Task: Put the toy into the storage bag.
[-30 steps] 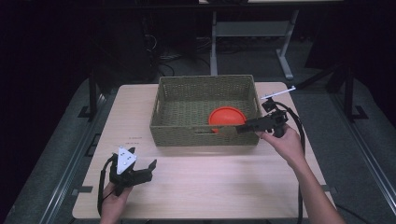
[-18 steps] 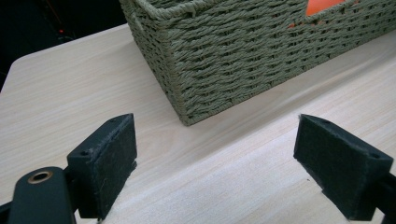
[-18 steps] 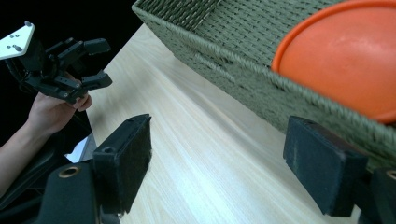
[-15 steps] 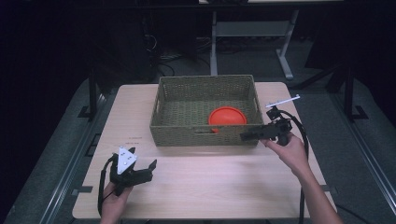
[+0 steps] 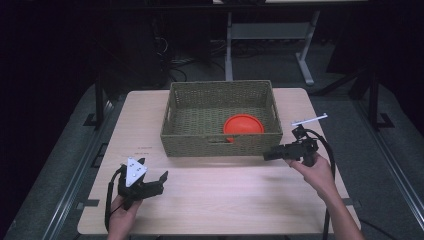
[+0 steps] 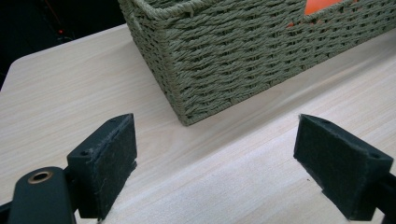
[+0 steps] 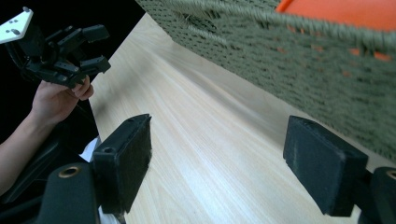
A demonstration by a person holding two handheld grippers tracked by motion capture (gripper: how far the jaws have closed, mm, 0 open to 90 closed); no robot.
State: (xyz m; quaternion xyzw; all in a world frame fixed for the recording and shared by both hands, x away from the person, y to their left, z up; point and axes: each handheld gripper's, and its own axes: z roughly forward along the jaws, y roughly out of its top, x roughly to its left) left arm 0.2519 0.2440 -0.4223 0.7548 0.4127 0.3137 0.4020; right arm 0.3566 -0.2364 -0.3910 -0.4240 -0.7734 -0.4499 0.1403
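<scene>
Pale wood table point(image 5: 225, 195) up front, and nearest us the left tongs point(image 5: 150, 184) sit wide apart with nothing between them, low on the table well short of the woven basket point(image 5: 220, 142). Right tongs point(image 5: 267, 156) also gape wide and bare, hovering just beside the basket's near right corner. Inside the basket, against its near wall toward the right, lies the orange plate point(image 5: 243, 125), just beyond those right tongs, the wall between them. It looks light, stiff and smooth, likely slippery plastic, so the raised rim should be the place to pinch, coming in over the basket wall.
</scene>
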